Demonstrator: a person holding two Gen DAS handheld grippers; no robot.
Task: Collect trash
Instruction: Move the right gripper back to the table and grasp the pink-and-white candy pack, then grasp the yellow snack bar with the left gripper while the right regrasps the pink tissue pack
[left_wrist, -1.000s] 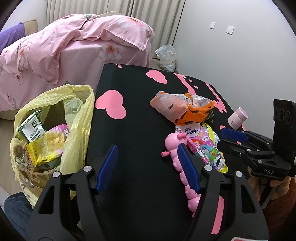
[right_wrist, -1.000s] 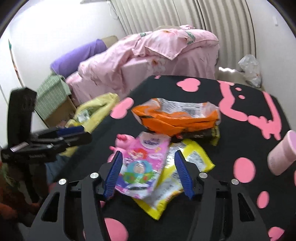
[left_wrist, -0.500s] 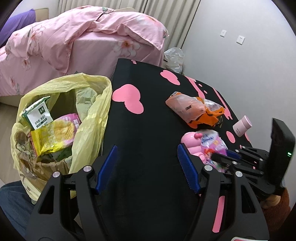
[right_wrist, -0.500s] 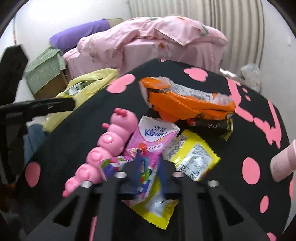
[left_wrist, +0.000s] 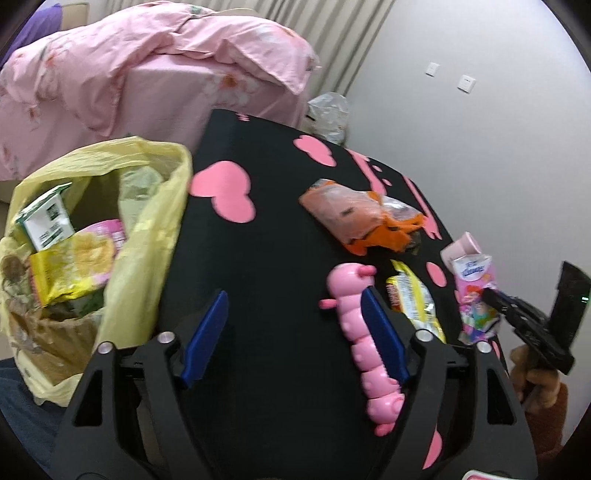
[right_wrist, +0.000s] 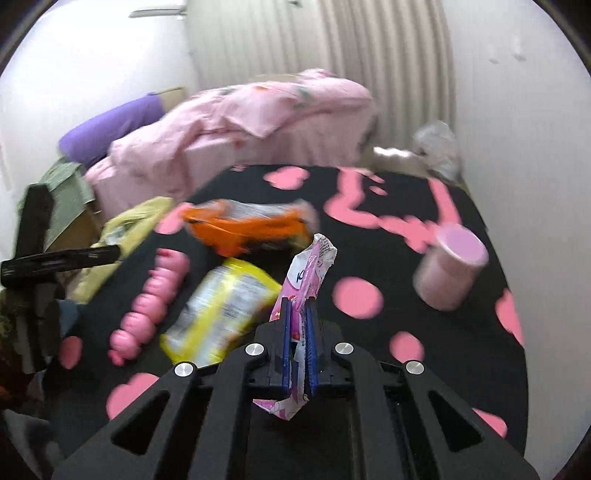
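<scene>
My right gripper (right_wrist: 297, 308) is shut on a pink tissue packet (right_wrist: 310, 266) and holds it above the black table; it shows in the left wrist view too (left_wrist: 474, 291). A yellow wrapper (right_wrist: 221, 310) and an orange wrapper (right_wrist: 255, 229) lie on the table. My left gripper (left_wrist: 295, 314) is open and empty over the table's left part, beside the yellow trash bag (left_wrist: 147, 206) that hangs at the table's left edge and holds several wrappers.
A pink caterpillar toy (left_wrist: 364, 328) lies by my left gripper's right finger. A pink cup (right_wrist: 448, 271) lies on the right of the table (left_wrist: 269, 266). A bed with pink bedding (left_wrist: 147, 74) stands behind.
My right gripper has closed on the pink tissue packet and lifted it off the table, uncovering the yellow wrapper. My left gripper has stayed open and shifted slightly.
</scene>
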